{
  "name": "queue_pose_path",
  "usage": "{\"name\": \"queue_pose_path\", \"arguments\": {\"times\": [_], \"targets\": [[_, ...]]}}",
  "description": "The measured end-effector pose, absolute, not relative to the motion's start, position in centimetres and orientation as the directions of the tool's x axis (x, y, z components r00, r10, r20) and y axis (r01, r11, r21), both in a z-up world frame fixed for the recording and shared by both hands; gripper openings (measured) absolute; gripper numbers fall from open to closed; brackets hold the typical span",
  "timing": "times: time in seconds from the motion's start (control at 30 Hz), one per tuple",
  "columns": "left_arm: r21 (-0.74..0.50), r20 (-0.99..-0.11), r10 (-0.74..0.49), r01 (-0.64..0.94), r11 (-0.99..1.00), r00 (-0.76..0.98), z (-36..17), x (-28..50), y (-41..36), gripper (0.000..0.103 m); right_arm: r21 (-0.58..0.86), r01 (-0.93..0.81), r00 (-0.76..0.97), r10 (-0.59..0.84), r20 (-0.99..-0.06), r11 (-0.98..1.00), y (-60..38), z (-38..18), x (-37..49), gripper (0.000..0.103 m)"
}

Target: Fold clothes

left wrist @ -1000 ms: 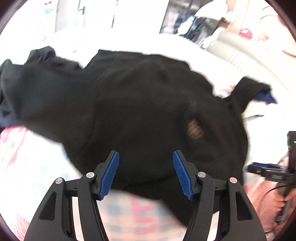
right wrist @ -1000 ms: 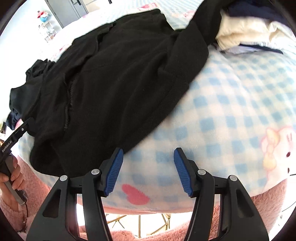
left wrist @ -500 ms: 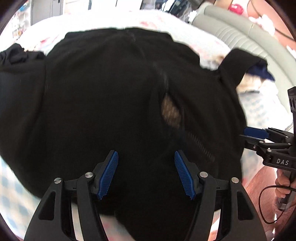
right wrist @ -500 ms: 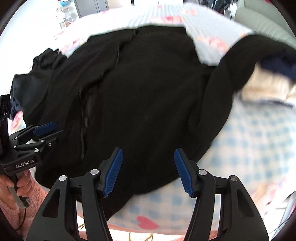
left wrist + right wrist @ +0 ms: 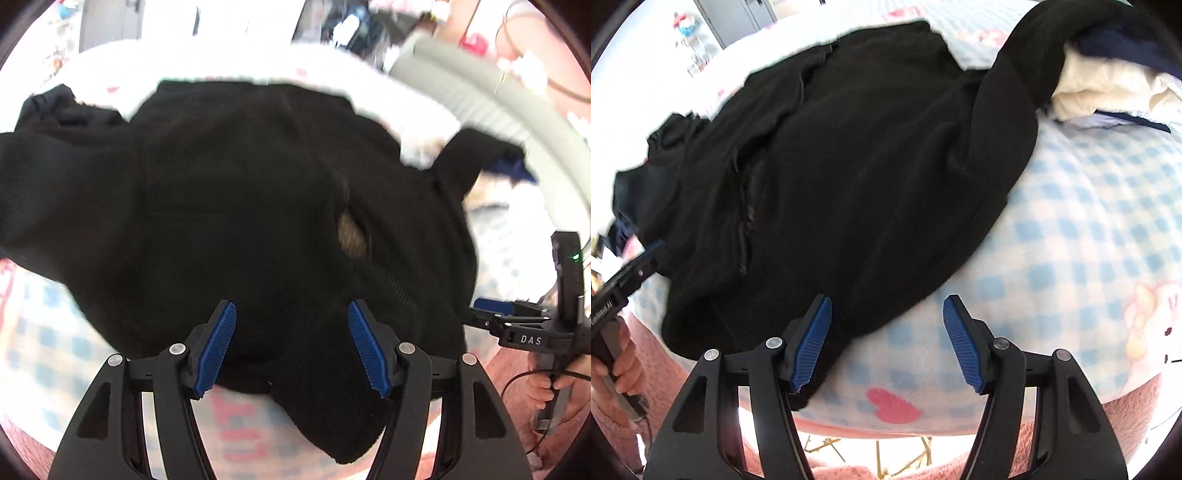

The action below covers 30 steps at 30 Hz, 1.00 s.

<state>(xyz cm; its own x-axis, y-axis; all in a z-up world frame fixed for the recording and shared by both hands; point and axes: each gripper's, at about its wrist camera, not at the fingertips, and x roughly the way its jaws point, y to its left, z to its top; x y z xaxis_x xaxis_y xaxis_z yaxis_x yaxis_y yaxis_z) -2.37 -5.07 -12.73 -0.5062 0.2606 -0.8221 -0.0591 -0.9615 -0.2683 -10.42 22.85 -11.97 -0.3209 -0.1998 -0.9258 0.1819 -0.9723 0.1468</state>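
Note:
A black fleece jacket (image 5: 240,203) lies spread on a blue-checked blanket (image 5: 44,332), zip (image 5: 746,221) facing up. One sleeve (image 5: 1027,55) reaches toward the far right. My left gripper (image 5: 291,308) hangs open over the jacket's near hem, nothing pinched between its blue pads. My right gripper (image 5: 888,301) is over the jacket's near right edge, where black cloth meets the blanket (image 5: 1071,240). Its jaws are opening and the pads press on nothing. Each gripper shows at the edge of the other's view: the right gripper (image 5: 476,314) and the left gripper (image 5: 646,262).
A pile of cream and navy clothes (image 5: 1108,74) sits at the far right under the sleeve end. Another dark garment (image 5: 62,107) lies bunched at the far left. A grey ribbed cushion (image 5: 480,92) runs behind the blanket. Pink fleece sleeves (image 5: 1126,424) and a hand (image 5: 624,365) frame the near edge.
My left gripper has dipped and drawn back, so the jacket's near hem and the blanket show under it. My right gripper has shifted right along the hem and its jaws have widened a little.

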Motion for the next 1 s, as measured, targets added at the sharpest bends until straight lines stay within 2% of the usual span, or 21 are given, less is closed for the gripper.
{"name": "queue_pose_path", "arguments": {"times": [0.17,0.3,0.47,0.73,0.9,1.0], "targets": [[-0.159,-0.852,0.207,-0.138,-0.978,-0.481,-13.1,-0.3,-2.4,0.065,0.233,0.198,-0.258,-0.28,-0.925,-0.952,23.5,-12.3,-9.3,0.065],[-0.206,-0.806,0.258,-0.156,-0.966,-0.532,-10.5,-0.5,-2.2,0.065,0.278,0.182,-0.283,-0.321,-0.904,-0.943,24.9,-10.9,-8.6,0.064],[-0.243,-0.755,0.337,-0.238,-0.94,-0.563,-7.7,-2.1,0.3,0.065,0.27,0.114,-0.38,-0.293,-0.877,-0.956,29.1,-7.4,-8.2,0.064],[-0.26,-0.747,0.473,-0.45,-0.855,-0.467,-6.0,-5.0,9.8,0.065,0.231,-0.038,-0.497,-0.182,-0.849,-0.972,36.7,-4.6,-9.6,0.065],[-0.183,-0.735,0.478,-0.538,-0.823,-0.482,-4.3,-8.3,16.8,0.065,0.257,-0.119,-0.553,-0.151,-0.819,-0.959,39.6,-3.3,-12.6,0.065],[-0.184,-0.694,0.5,-0.544,-0.818,-0.517,-1.9,-10.7,20.0,0.066,0.253,-0.153,-0.597,-0.115,-0.794,-0.955,42.0,-1.5,-13.2,0.065]]}}
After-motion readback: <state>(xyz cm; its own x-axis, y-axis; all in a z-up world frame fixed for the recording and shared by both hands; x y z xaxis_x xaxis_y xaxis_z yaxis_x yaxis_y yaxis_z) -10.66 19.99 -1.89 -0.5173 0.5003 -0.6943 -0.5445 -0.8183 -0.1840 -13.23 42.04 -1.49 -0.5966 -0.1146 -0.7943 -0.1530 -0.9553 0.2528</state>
